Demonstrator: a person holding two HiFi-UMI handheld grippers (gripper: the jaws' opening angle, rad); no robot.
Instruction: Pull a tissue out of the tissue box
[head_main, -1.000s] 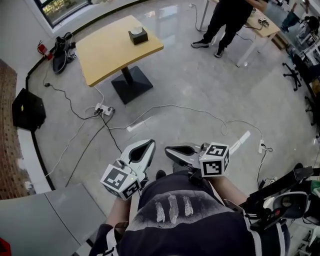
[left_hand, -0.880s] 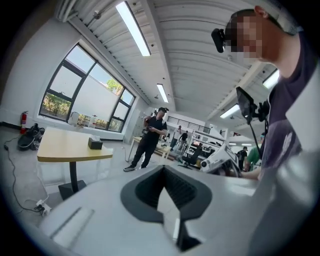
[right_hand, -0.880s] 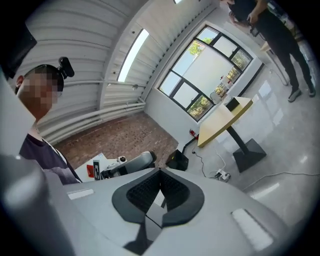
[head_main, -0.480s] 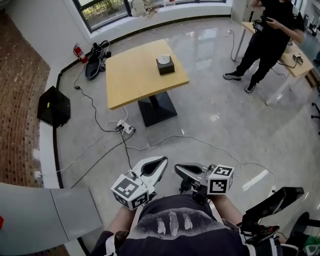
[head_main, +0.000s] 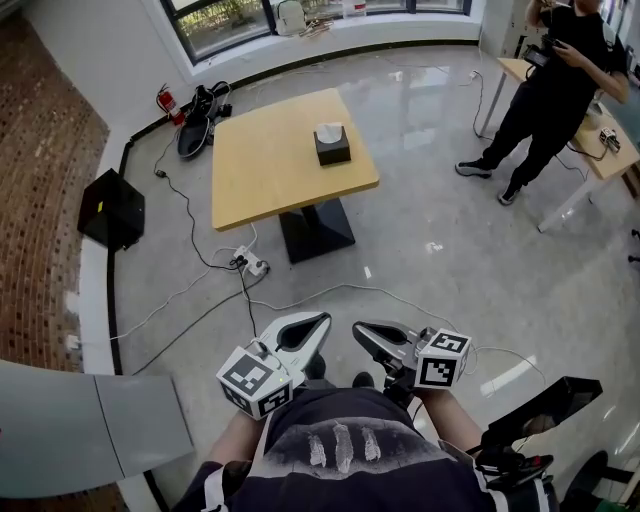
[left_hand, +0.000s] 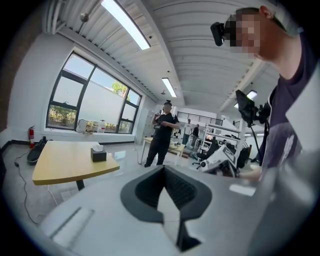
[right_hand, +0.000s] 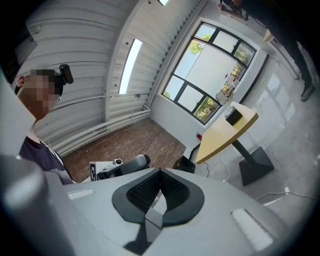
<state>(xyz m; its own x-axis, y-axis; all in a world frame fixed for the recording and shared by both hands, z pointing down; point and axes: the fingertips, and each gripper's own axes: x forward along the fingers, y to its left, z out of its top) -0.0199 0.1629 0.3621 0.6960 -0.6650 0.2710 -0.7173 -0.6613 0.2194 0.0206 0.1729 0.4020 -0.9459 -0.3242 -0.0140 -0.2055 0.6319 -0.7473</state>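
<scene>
A dark tissue box (head_main: 332, 147) with a white tissue (head_main: 328, 131) sticking out of its top stands on a yellow wooden table (head_main: 270, 170), far ahead of me. My left gripper (head_main: 318, 322) and right gripper (head_main: 360, 328) are held side by side close to the body, well short of the table. Both are shut with nothing between the jaws. In the left gripper view the box (left_hand: 98, 154) sits on the table (left_hand: 60, 162) at the left. In the right gripper view the box (right_hand: 233, 116) shows small on the tilted table (right_hand: 222, 137).
Cables (head_main: 330, 293) and a power strip (head_main: 250, 263) lie on the glossy floor between me and the table. A person in black (head_main: 555, 90) stands by a second table (head_main: 592, 135) at the right. A black case (head_main: 110, 208) sits at the left wall, black gear (head_main: 535, 412) at lower right.
The table with the tissue box has come nearer and more to the middle of the head view. Both grippers keep their place by the body and stay shut.
</scene>
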